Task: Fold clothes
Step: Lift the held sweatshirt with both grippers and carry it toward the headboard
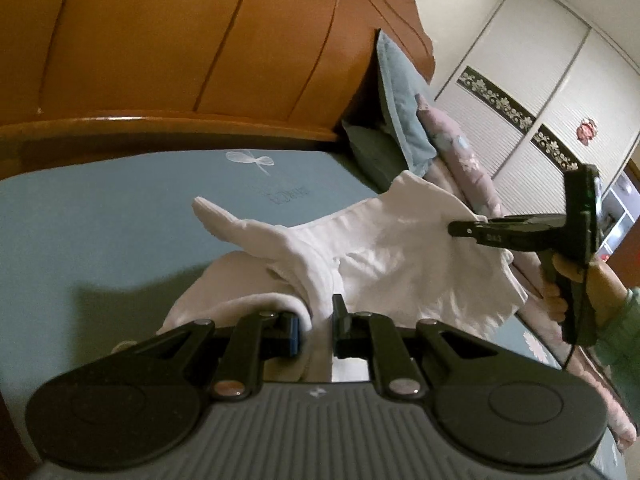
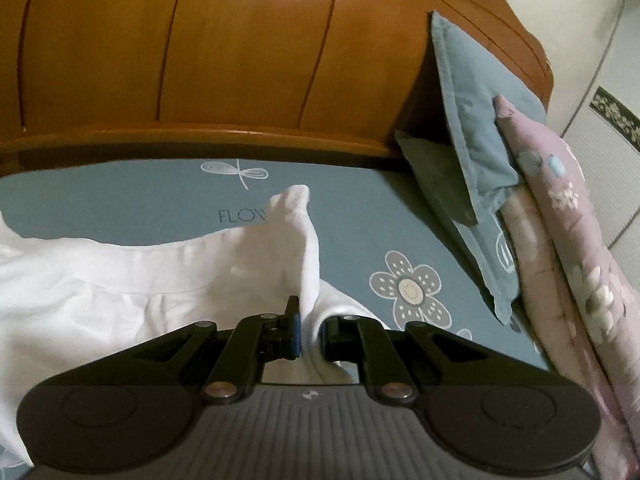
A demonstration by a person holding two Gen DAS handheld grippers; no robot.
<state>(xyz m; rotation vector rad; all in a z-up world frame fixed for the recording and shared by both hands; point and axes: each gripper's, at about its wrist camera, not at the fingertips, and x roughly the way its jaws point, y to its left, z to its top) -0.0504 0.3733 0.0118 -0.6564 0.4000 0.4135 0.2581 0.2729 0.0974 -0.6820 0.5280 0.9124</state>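
White cotton garment [image 1: 372, 248] is hanging above the blue flower-printed bedsheet [image 1: 100, 216], likely being spread for folding. Left gripper [image 1: 316, 322] and right gripper [image 2: 310, 330] are each clenching a bunched edge.

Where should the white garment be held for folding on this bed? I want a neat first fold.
Hold the white garment at two separate edge points, as now: the left gripper pinches a bunched edge near the camera, the right gripper another edge farther right. Coming from the near side probably keeps the cloth spread over the blue sheet.
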